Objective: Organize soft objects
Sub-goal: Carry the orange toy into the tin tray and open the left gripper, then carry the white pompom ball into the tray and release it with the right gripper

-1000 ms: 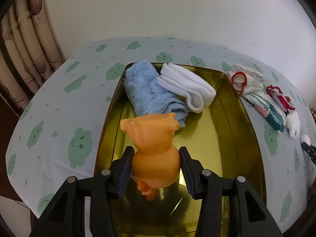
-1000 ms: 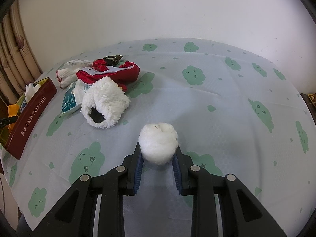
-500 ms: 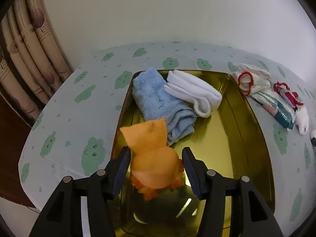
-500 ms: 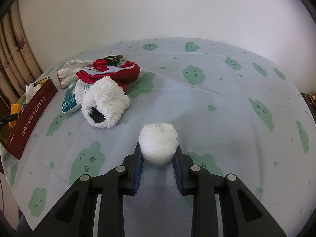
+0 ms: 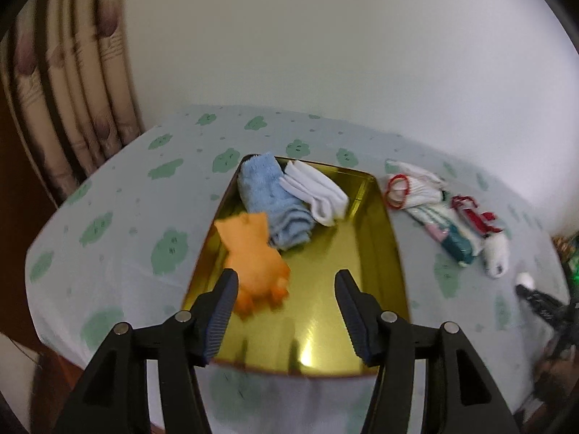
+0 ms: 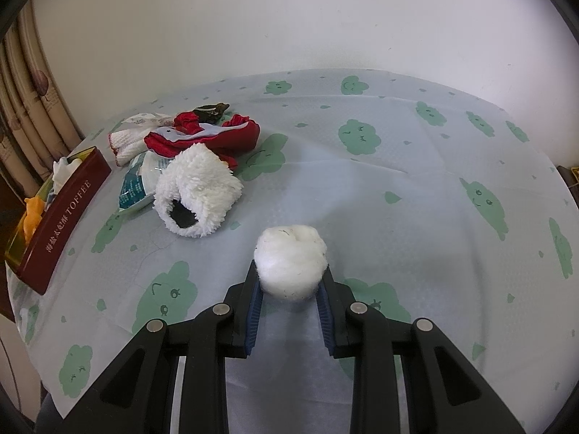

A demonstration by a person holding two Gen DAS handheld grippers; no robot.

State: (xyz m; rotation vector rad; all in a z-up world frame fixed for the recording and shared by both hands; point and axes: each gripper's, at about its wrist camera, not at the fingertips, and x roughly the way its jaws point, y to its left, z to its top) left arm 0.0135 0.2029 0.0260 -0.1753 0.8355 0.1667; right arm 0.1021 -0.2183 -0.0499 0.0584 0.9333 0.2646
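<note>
Now the left gripper [image 5: 286,289] has released the orange toy [image 5: 255,264] into the tin [image 5: 392,253].

Black angular arms, silver screws, blue-ribbed jaws

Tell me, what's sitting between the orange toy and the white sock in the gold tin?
The folded blue towel lies between the orange toy and the white sock, touching both, inside the gold tin. The left wrist view shows it.
</note>
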